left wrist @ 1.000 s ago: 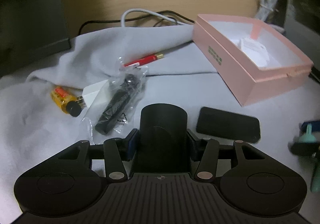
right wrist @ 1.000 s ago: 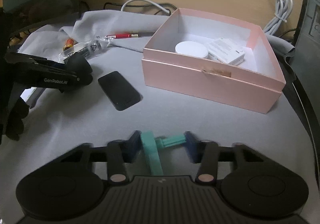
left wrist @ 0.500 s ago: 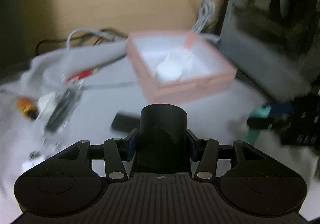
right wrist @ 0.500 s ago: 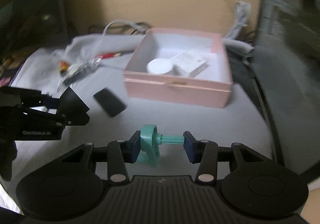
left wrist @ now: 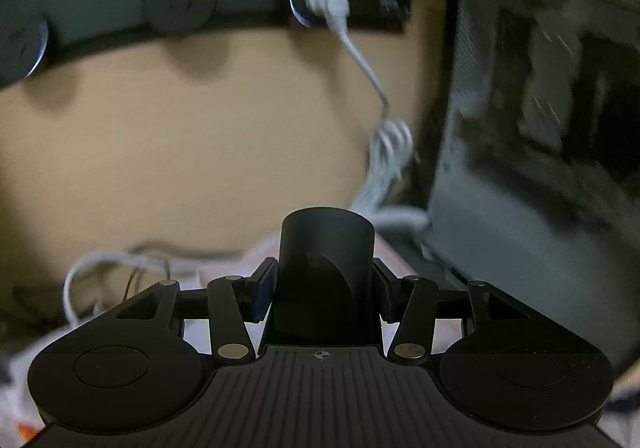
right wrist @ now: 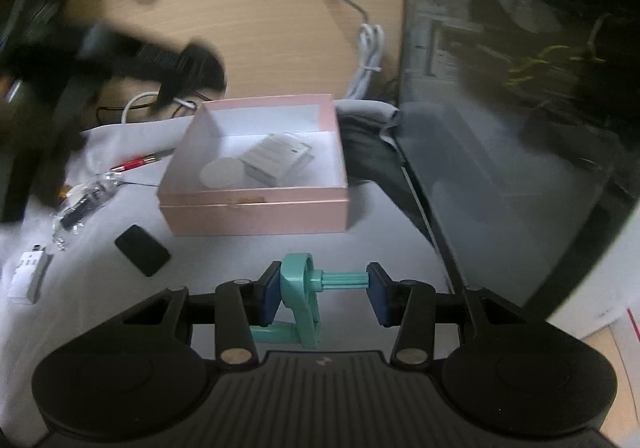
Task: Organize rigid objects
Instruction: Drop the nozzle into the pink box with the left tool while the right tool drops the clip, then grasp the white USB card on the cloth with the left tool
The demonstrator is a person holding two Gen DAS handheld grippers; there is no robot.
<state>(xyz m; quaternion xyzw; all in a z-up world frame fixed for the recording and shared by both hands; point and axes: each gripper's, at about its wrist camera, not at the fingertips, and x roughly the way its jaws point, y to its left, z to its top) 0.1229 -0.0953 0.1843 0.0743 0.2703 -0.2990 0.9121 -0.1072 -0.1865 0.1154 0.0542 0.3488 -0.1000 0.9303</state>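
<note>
Teal plastic clamp (right wrist: 306,302) now hangs above the tabletop in front of the pink box (right wrist: 256,208), pinched in the right hand-held gripper (right wrist: 322,298); left hand-held gripper (left wrist: 325,290), risen, clasps a black cylinder (left wrist: 326,272). Both look ready for boxing.

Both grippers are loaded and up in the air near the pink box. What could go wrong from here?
1. The right gripper pinches the teal clamp-like part only end to end; it might pivot or slip out.
2. The pink box already holds a white disc and a packet, so a drop could land on them.
3. The left gripper, carrying a black cylinder, is blurred near the box; the two could collide.
</note>
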